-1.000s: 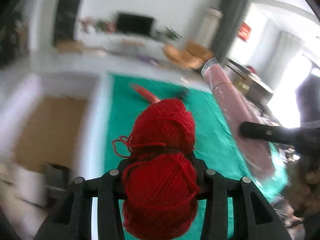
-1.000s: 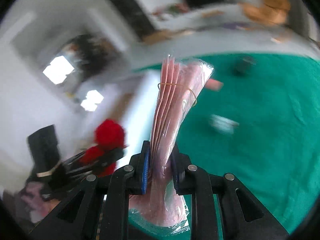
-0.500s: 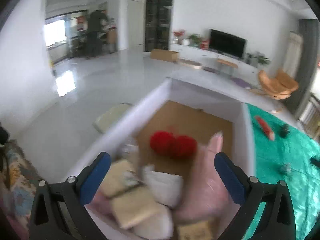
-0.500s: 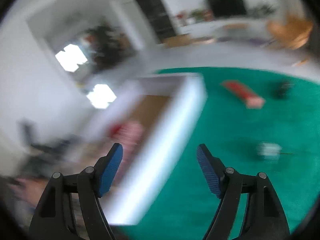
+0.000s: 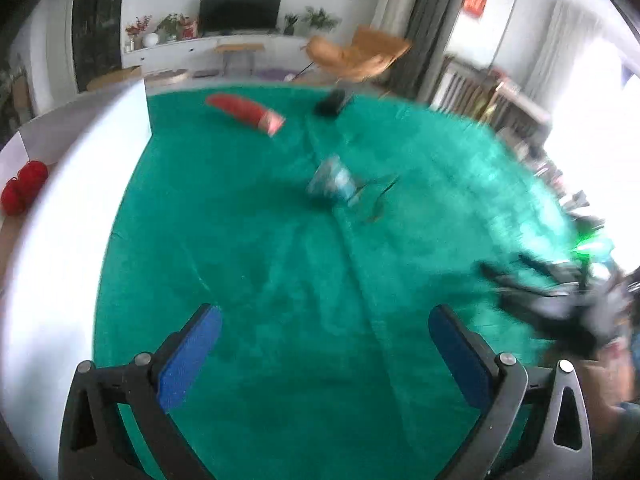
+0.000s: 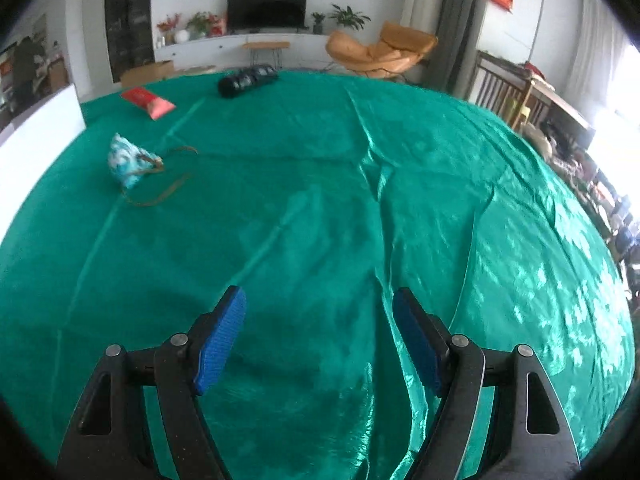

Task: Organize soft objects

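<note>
My left gripper (image 5: 326,340) is open and empty above the green cloth (image 5: 280,260). My right gripper (image 6: 320,328) is open and empty too; it shows blurred at the right of the left wrist view (image 5: 560,304). The red yarn (image 5: 22,186) lies inside the white box (image 5: 56,208) at the left. On the cloth lie a blue-white patterned pouch (image 6: 128,162) with a brown cord, a red packet (image 6: 148,101) and a black bundle (image 6: 246,78). They also show in the left wrist view: pouch (image 5: 334,180), red packet (image 5: 244,114), black bundle (image 5: 330,104).
The white box's wall (image 6: 36,136) stands along the table's left edge. The cloth is creased down the middle (image 6: 376,184). Beyond the table are an orange chair (image 6: 380,50), a TV stand (image 6: 248,42) and wooden furniture at the right (image 6: 520,96).
Both grippers let go of their loads into the box: the red yarn and the pink packet. Both have swung from the box back over the green cloth, open.
</note>
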`<state>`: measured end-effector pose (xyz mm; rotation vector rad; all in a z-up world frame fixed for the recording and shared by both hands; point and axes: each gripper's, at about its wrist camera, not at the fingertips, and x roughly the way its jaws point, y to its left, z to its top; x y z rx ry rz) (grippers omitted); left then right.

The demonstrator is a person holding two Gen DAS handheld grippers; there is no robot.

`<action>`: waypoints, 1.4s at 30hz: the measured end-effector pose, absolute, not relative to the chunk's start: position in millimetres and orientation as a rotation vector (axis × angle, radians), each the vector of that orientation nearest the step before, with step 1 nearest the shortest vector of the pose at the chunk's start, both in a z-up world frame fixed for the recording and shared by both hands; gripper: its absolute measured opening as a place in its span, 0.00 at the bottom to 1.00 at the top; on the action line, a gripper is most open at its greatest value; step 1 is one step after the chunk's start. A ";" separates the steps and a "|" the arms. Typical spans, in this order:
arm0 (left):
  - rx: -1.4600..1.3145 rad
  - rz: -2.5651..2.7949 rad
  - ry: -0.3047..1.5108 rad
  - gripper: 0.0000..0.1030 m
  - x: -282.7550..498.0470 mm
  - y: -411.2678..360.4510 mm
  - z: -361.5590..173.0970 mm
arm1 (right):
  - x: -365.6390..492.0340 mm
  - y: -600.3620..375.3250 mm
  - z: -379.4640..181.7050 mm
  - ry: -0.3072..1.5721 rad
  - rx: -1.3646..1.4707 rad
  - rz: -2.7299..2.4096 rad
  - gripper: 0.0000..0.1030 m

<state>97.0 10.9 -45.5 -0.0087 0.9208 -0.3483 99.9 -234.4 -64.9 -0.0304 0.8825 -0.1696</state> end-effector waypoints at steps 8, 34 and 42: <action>0.121 -0.182 0.931 1.00 153.6 14.6 -87.2 | 86.8 -263.7 -75.1 0.922 0.080 -0.199 0.83; 0.055 -0.119 0.944 1.00 177.5 40.6 -106.7 | 89.1 -264.3 -80.1 0.923 0.093 -0.197 0.83; 0.055 -0.119 0.944 1.00 177.8 40.5 -107.1 | 89.1 -264.4 -80.3 0.923 0.094 -0.197 0.83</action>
